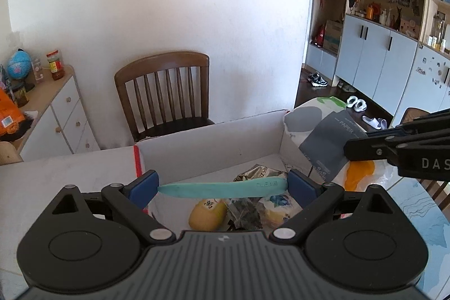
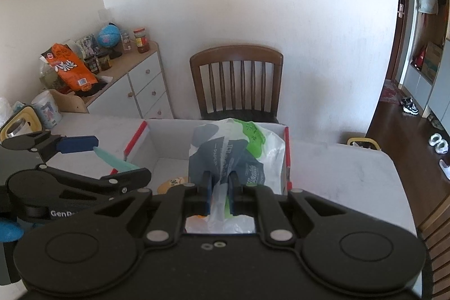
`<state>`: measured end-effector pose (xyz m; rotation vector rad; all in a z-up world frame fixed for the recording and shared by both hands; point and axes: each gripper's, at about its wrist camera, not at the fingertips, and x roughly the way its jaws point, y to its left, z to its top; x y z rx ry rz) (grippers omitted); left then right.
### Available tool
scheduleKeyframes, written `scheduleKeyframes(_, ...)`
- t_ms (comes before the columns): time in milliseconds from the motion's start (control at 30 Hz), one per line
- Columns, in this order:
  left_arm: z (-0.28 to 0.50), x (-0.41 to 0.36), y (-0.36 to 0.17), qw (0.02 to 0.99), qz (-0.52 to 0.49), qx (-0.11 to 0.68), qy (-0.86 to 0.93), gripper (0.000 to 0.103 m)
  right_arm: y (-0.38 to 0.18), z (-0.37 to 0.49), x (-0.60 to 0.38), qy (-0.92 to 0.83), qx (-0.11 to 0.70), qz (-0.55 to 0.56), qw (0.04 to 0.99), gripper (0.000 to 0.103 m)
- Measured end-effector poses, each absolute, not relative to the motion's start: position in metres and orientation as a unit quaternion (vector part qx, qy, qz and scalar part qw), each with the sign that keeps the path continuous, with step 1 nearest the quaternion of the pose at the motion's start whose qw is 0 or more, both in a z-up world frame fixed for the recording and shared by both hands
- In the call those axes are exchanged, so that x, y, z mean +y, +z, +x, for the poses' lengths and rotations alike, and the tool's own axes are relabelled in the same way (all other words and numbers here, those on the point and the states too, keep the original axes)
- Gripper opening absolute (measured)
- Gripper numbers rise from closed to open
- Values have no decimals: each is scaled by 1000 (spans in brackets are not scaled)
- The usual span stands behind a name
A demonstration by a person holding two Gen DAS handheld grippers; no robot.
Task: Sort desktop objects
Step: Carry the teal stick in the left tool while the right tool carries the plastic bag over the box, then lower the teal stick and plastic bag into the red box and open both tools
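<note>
- Left gripper (image 1: 222, 189) clamps the teal knife (image 1: 225, 189) endwise over the box (image 1: 213, 142).
- Right gripper (image 2: 218, 197) pinches the tissue pack (image 2: 233, 153) above the box's right edge.

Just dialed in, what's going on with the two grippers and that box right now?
A person is sorting things into the white cardboard box on the table. The left gripper holds a teal knife-shaped tool lengthwise between its blue fingers, above the box, where a yellow pouch and snack wrappers already lie. The right gripper is shut on a plastic pack of paper tissues, carried at the box's right side.
</note>
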<state>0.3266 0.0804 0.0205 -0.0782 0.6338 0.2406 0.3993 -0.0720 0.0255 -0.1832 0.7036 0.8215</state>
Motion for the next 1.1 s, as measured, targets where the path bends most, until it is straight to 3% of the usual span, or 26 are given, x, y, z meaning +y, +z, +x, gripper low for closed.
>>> scheduleKeyframes(1100,387,105,-41,916,-30,389,98,98,-25,458,-28,392,383,-117,828,12)
